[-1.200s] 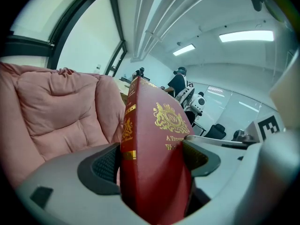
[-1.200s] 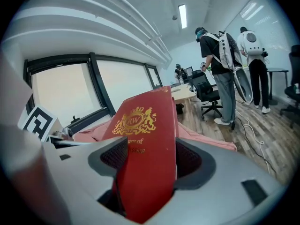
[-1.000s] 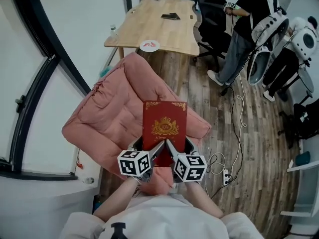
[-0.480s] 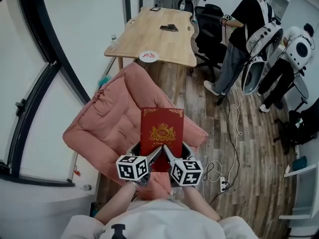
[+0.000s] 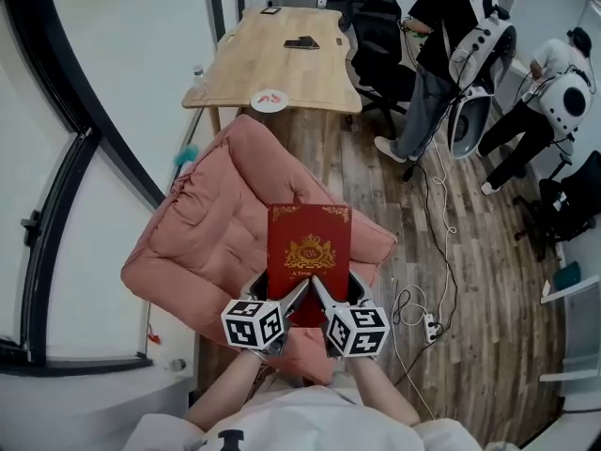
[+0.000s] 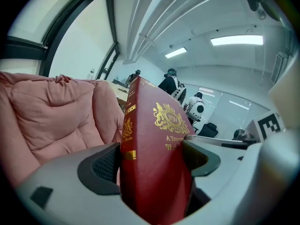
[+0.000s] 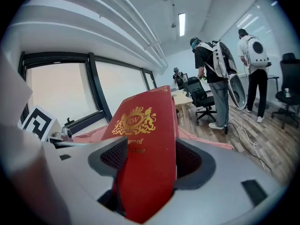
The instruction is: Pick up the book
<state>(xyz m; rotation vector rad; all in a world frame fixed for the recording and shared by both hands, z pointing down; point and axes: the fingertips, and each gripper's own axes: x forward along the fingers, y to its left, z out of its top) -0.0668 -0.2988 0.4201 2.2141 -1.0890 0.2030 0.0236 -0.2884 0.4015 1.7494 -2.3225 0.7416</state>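
Red hardcover book with gold crest point(image 5: 308, 252) is seen over the pink quilted cushion point(image 5: 211, 219), front cover up; contact with the cushion cannot be judged. Left gripper point(image 5: 285, 301) jaws are clamped on the book's near spine-side corner. Right gripper point(image 5: 329, 301) jaws are pinched on the opposite near corner.

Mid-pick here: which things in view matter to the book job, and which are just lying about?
In the job:
- red hardback book with gold crest, clamped at its near end by both grippers
- left gripper
- right gripper

Lying about:
- pink quilted cushion
- long wooden table
- black office chair
- white power strip on the floor
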